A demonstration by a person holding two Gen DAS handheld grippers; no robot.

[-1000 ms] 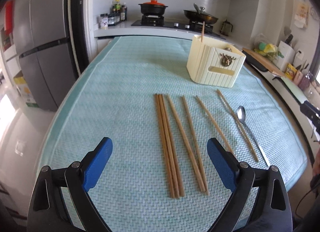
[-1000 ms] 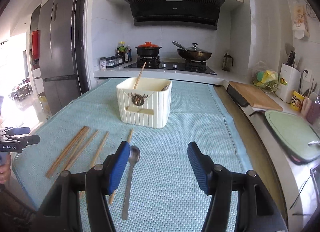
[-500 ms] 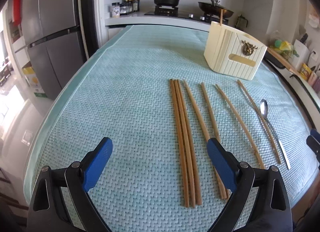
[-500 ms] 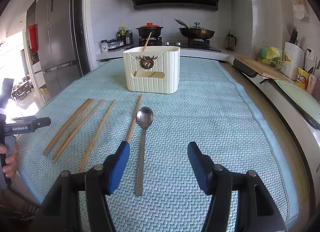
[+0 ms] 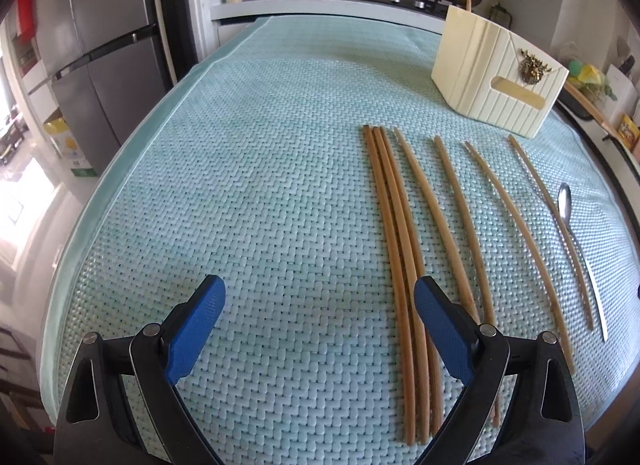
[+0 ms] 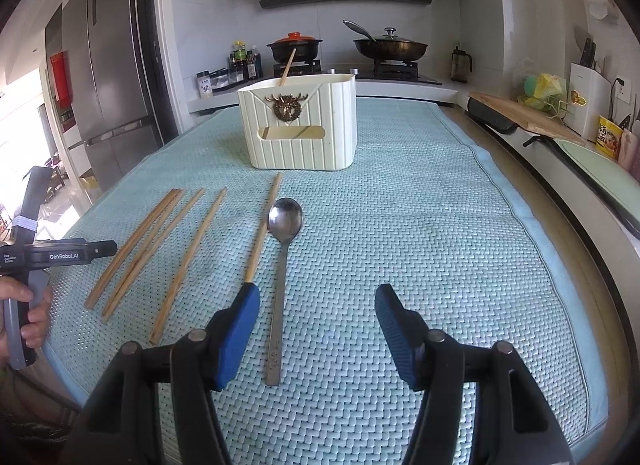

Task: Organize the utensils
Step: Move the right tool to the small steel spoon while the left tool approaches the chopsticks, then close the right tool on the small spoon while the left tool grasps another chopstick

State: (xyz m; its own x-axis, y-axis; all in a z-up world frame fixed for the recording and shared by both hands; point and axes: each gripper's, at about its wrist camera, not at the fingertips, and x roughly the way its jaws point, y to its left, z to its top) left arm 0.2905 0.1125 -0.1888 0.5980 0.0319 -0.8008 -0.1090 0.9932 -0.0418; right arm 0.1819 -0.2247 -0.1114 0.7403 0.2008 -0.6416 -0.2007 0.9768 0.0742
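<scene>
Several wooden chopsticks (image 5: 400, 233) lie in a row on the teal woven mat (image 5: 240, 185), also in the right wrist view (image 6: 180, 249). A metal spoon (image 6: 282, 257) lies right of them, also in the left wrist view (image 5: 576, 241). A cream utensil holder (image 6: 298, 125) stands behind with one chopstick (image 6: 287, 67) in it; it also shows in the left wrist view (image 5: 500, 77). My left gripper (image 5: 320, 325) is open and empty, low over the mat left of the chopsticks. My right gripper (image 6: 318, 321) is open and empty, just above the spoon's handle.
A fridge (image 6: 104, 77) stands to the left. A stove with a pot (image 6: 295, 47) and a pan (image 6: 390, 47) is behind the table. A counter with a cutting board (image 6: 520, 117) runs along the right. The left hand-held gripper (image 6: 36, 257) shows at the table's left edge.
Both grippers have dropped lower and closer to the mat. The left view has shifted left of the chopsticks; the right gripper has neared the spoon's handle.
</scene>
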